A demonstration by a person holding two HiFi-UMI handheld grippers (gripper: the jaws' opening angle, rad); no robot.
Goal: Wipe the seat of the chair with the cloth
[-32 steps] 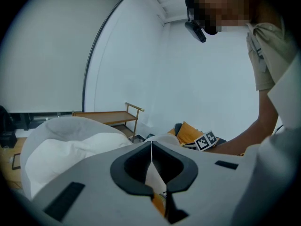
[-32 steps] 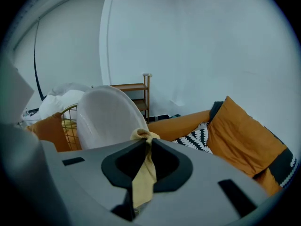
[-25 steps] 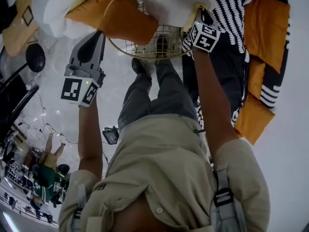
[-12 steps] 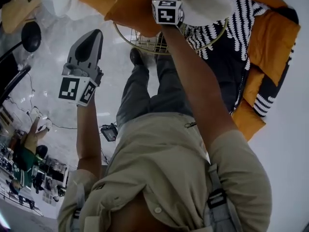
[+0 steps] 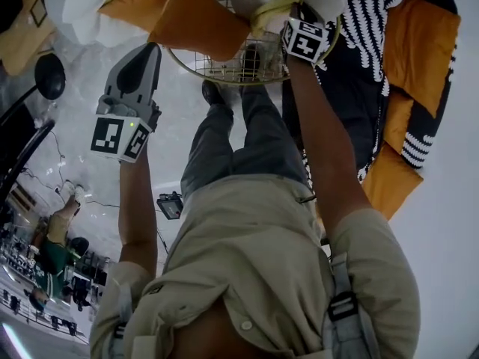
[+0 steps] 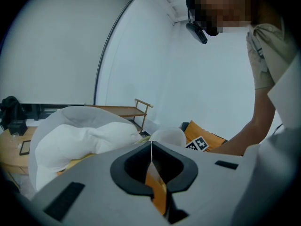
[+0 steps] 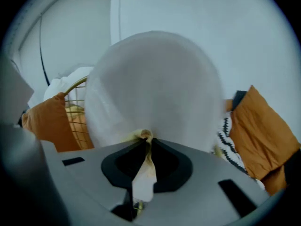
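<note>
R gripper: clamped on yellowish cloth, cloth against white seat of wire chair. L gripper: jaws together, empty, off to the side. My note: press evenly, overlap strokes, work edge to edge.

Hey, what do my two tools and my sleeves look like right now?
Both the left tool and the right tool are light grey, with a black-lined oval opening behind the jaws. Each carries a cube of black-and-white square markers. The shirt is beige, short-sleeved, with grey shoulder straps.
</note>
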